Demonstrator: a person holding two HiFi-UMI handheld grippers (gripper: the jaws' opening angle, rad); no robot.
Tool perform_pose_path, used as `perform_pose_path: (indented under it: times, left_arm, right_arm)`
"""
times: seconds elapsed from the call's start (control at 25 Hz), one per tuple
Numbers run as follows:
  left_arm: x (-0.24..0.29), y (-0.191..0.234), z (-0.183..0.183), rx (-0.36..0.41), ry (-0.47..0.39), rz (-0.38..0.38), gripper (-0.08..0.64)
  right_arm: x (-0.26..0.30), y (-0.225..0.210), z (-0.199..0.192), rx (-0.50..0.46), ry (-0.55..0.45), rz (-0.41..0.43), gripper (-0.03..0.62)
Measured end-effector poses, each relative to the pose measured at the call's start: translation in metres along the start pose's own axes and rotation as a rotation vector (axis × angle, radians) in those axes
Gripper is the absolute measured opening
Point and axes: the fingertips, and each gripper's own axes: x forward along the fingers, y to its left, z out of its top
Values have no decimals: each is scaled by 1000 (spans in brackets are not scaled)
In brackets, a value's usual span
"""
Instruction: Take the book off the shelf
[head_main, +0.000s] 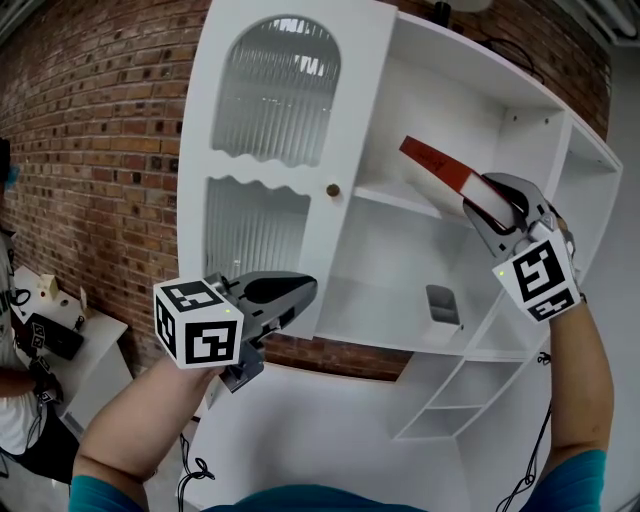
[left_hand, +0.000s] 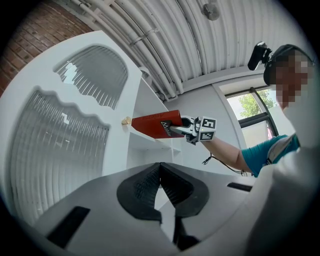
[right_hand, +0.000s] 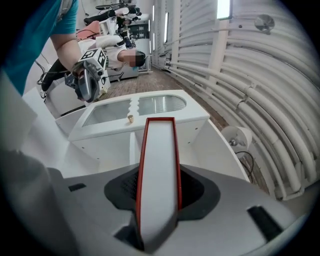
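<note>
While the right claw (head_main: 478, 205) pinches it, the book (head_main: 435, 162) juts ahead, seemingly clear of the shelf (head_main: 395, 197).

The shelf unit (head_main: 390, 270) looks like smooth, matt white painted board. Its door (head_main: 275, 90) has ribbed glass panes and a small wood-coloured knob (head_main: 332, 189). Behind the unit, the brick wall (head_main: 100, 130) is rough. The book (head_main: 440, 165) has a red cover and pale paper edges. The right claw (head_main: 480, 203) is grey plastic with black textured pads (right_hand: 122, 185).
</note>
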Motion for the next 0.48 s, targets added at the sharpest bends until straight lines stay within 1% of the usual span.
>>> perform_pose_path:
  times: [0.2,0.4,0.48]
  left_arm:
    - [-6,-4,-1,5,11,-15,14]
    - [-10,-11,-7,-5,21,-39,14]
    - [-11,-14,-10,-9,27,-51,14]
  right_arm:
    - [-34,-11,10,90,-57,-49,175]
    - [-65,-14,19,210,-120,-65,175]
    - [-78,-13,19,255,-129,-73,175]
